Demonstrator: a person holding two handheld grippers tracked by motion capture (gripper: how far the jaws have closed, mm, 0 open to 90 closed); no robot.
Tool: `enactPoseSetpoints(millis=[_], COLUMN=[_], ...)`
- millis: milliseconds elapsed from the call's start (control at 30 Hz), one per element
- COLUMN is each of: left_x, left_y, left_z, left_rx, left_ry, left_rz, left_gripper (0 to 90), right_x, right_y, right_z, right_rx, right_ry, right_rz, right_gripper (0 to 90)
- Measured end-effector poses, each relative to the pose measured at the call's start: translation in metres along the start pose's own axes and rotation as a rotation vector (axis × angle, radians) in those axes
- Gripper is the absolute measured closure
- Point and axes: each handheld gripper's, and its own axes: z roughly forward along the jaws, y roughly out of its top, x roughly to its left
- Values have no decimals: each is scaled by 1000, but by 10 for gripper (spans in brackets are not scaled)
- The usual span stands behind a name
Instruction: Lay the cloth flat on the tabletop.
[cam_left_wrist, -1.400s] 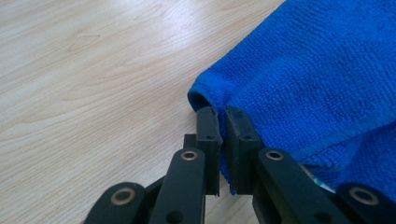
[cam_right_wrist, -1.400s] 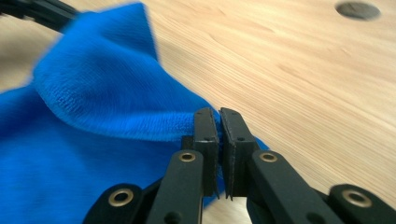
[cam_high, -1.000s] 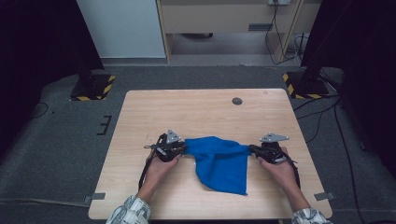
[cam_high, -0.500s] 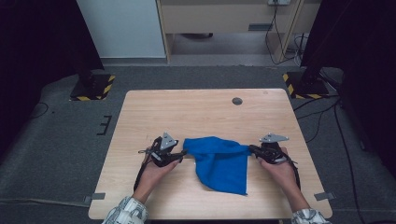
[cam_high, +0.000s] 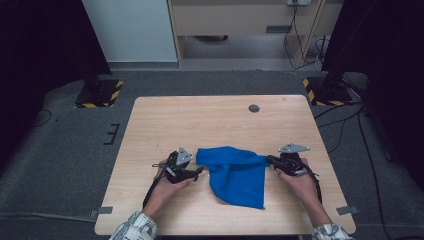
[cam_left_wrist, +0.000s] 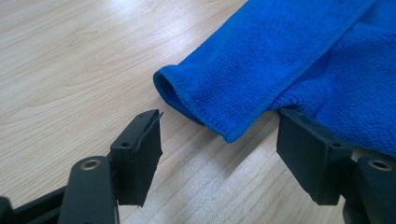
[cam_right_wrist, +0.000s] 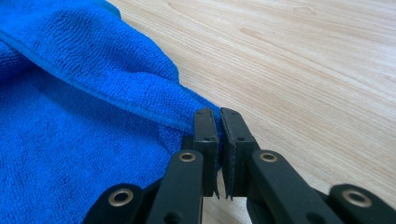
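Note:
A blue microfibre cloth (cam_high: 235, 175) lies crumpled on the wooden table (cam_high: 200, 120), near the front edge. My left gripper (cam_high: 200, 171) sits at the cloth's left corner. Its jaws have just been opening and now stand wide. In the left gripper view the cloth's (cam_left_wrist: 280, 60) folded corner lies on the wood between the tips of the left gripper (cam_left_wrist: 222, 123), and neither pad presses it. My right gripper (cam_high: 270, 160) holds the right corner. In the right gripper view the right gripper (cam_right_wrist: 218, 114) has its jaws pinched on the hem of the cloth (cam_right_wrist: 70, 140).
A small dark round grommet (cam_high: 254, 108) sits in the tabletop at the back right. Bare wood stretches behind and to the left of the cloth. Two stands with black-and-yellow striped bases (cam_high: 100, 95) (cam_high: 325, 90) flank the table on the floor.
The left gripper has opened and let go of the cloth's left corner, drawing back a little to the left. The corner now rests on the table. The right gripper has kept still.

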Motion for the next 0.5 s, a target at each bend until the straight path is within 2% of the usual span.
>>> enactPoseSetpoints(millis=[100, 300, 333, 400, 500], left_x=[2, 3, 3, 2, 1], left_y=[-1, -1, 0, 4, 5], left_z=[4, 9, 9, 9, 10], left_rx=[17, 27, 34, 22, 30], left_ry=[1, -9, -2, -1, 2], left_rz=[-5, -8, 1, 15, 26], left_gripper=[343, 486, 486, 559, 638], right_x=[0, 1, 1, 2, 3], right_y=[0, 0, 1, 2, 2], right_z=[0, 0, -1, -2, -2], right_rx=[-3, -5, -7, -6, -11], right_ry=[1, 0, 1, 5, 4], right_rz=[-1, 0, 0, -1, 3], right_gripper=[858, 858, 858, 857, 857])
